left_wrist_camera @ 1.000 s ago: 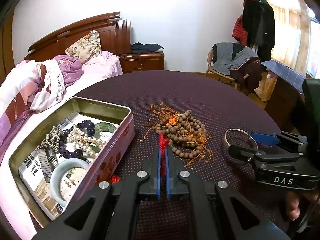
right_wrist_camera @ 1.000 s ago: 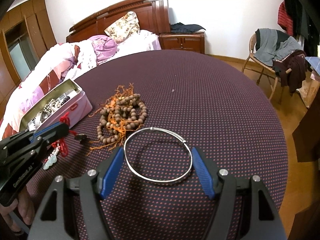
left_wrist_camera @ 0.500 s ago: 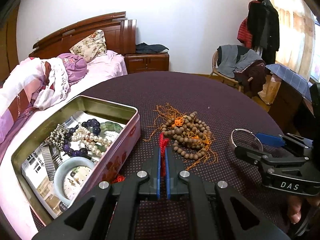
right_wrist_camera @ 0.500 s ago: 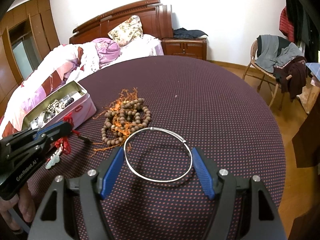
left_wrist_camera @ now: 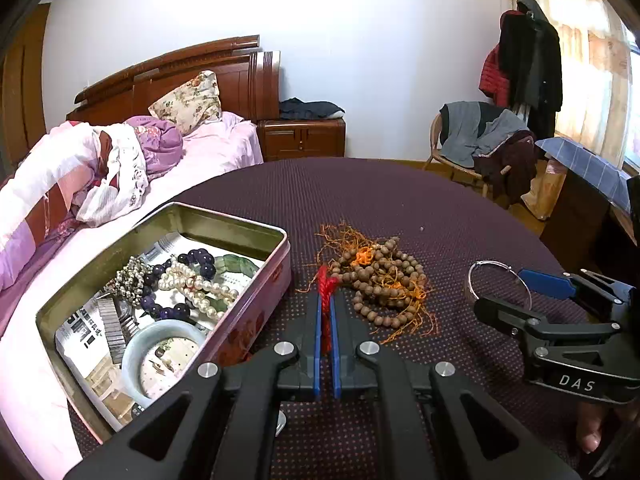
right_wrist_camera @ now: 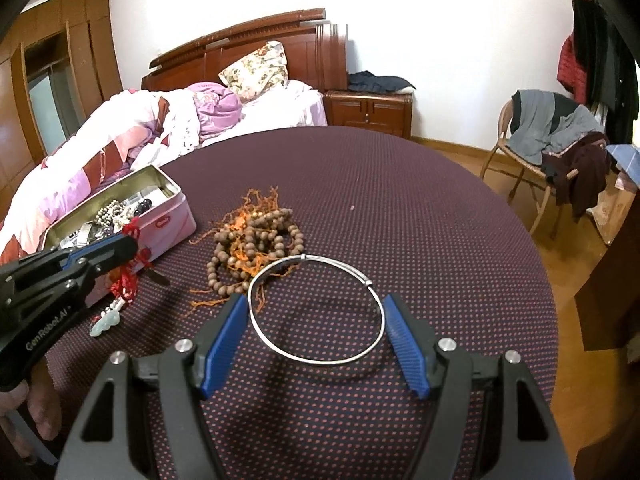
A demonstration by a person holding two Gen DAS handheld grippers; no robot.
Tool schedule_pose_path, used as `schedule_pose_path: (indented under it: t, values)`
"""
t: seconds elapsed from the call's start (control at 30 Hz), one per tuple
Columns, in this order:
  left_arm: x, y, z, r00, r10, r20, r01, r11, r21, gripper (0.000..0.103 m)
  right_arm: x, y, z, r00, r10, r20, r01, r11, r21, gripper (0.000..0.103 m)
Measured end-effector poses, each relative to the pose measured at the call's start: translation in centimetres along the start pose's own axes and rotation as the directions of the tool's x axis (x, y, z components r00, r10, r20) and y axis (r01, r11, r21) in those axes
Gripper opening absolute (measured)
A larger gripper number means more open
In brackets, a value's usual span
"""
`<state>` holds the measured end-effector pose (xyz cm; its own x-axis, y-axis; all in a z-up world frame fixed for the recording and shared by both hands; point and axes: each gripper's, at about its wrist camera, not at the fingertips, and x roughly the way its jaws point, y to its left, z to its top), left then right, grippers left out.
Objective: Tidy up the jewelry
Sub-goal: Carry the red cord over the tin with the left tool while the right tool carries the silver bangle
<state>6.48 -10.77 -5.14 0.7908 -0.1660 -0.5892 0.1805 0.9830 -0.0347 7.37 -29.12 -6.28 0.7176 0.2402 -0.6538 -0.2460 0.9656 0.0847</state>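
My left gripper [left_wrist_camera: 327,308] is shut on a red cord [left_wrist_camera: 326,284]; in the right wrist view a pale jade pendant [right_wrist_camera: 105,325] hangs from that cord [right_wrist_camera: 128,276] under the left gripper [right_wrist_camera: 120,245], beside the pink tin. My right gripper [right_wrist_camera: 316,320] holds a thin silver bangle [right_wrist_camera: 316,308] between its blue pads, lifted above the table; it also shows in the left wrist view [left_wrist_camera: 500,286]. The open pink tin [left_wrist_camera: 248,236] holds pearls, dark beads, a watch band and a jade bangle. A pile of wooden prayer beads [left_wrist_camera: 380,280] with orange tassels lies on the cloth.
The round table [right_wrist_camera: 400,208] has a dark purple dotted cloth. A bed [left_wrist_camera: 120,160] stands at the left behind the tin, a nightstand [left_wrist_camera: 302,138] at the back, and a chair with clothes [right_wrist_camera: 556,136] at the right.
Both grippers have risen and shifted slightly left, keeping hold of the cord and the bangle. The tin and beads look farther below and to the right.
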Motion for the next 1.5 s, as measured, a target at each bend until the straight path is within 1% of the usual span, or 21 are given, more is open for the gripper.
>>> schedule_pose_path:
  t: [0.27, 0.53, 0.7, 0.9, 1.2, 1.5]
  values:
    - [-1.1, 0.7, 0.6, 1.000, -0.003, 0.031, 0.003, 1.000, -0.009, 0.003, -0.5, 1.3, 0.8, 1.000, -0.010, 0.028, 0.011, 0.999, -0.037, 0.073]
    - [-2.3, 2.4, 1.4, 0.998, 0.012, 0.055, -0.010, 0.999, -0.041, 0.003, -0.8, 3.1, 2.0, 0.999, 0.015, 0.044, -0.012, 0.997, -0.074, 0.073]
    - [-3.8, 4.4, 2.3, 0.995, 0.052, 0.085, -0.047, 0.997, -0.064, 0.003, -1.0, 4.1, 3.4, 0.997, 0.054, 0.059, -0.049, 0.995, -0.084, 0.073]
    - [-4.8, 7.1, 2.9, 0.990, 0.108, 0.095, -0.098, 0.990, -0.100, 0.003, -1.0, 6.1, 5.0, 0.992, 0.095, 0.079, -0.085, 0.990, -0.114, 0.073]
    - [-5.2, 11.2, 3.3, 0.981, 0.175, 0.086, -0.160, 0.974, -0.163, 0.003, -0.5, 9.5, 6.2, 0.985, 0.154, 0.081, -0.139, 0.976, -0.169, 0.073]
    - [-4.9, 12.6, 2.8, 0.977, 0.205, 0.065, -0.190, 0.964, -0.184, 0.003, 0.7, 12.6, 7.1, 0.978, 0.200, 0.065, -0.182, 0.960, -0.213, 0.073]
